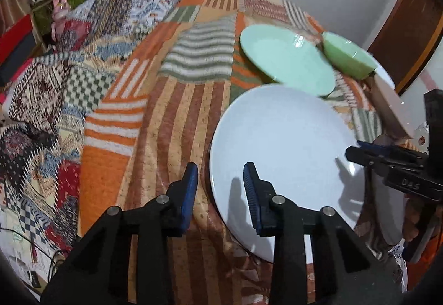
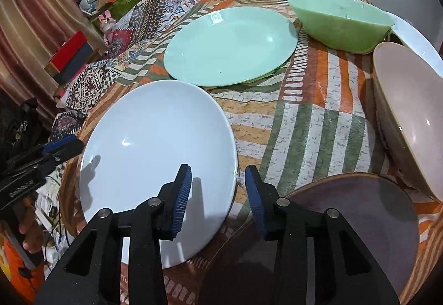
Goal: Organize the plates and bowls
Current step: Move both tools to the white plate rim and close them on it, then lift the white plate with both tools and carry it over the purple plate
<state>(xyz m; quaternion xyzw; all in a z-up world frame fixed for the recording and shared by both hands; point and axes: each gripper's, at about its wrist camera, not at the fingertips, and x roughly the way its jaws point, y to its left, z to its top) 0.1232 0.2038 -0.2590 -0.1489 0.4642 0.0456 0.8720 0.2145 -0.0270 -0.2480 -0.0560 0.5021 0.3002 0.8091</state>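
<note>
1. The left gripper (image 1: pixel 220 177) straddles the left rim of the white plate (image 1: pixel 282 144): one blue pad is over the plate, the other is over the patchwork cloth (image 1: pixel 177 100) beside it. The jaws stand at a narrow gap, and I cannot tell if the pads press the rim.
2. The right gripper (image 2: pixel 218 180) straddles the opposite rim of the same white plate (image 2: pixel 157 138) in the same way, jaws at a narrow gap, one pad over the plate and one outside it. Contact is not clear here either.
3. The white plate lies near the front edge of the cloth, between the 2 grippers.
4. Just beside the right gripper, a dark purple plate (image 2: pixel 346 216) lies at the front right corner.
5. A pink bowl (image 2: pixel 409 116) stands tilted at the right edge.
6. Behind the white plate lies a mint green plate (image 2: pixel 229 47), very close to it.
7. A green bowl (image 2: pixel 340 22) stands to the right of it, near the far edge.
</note>
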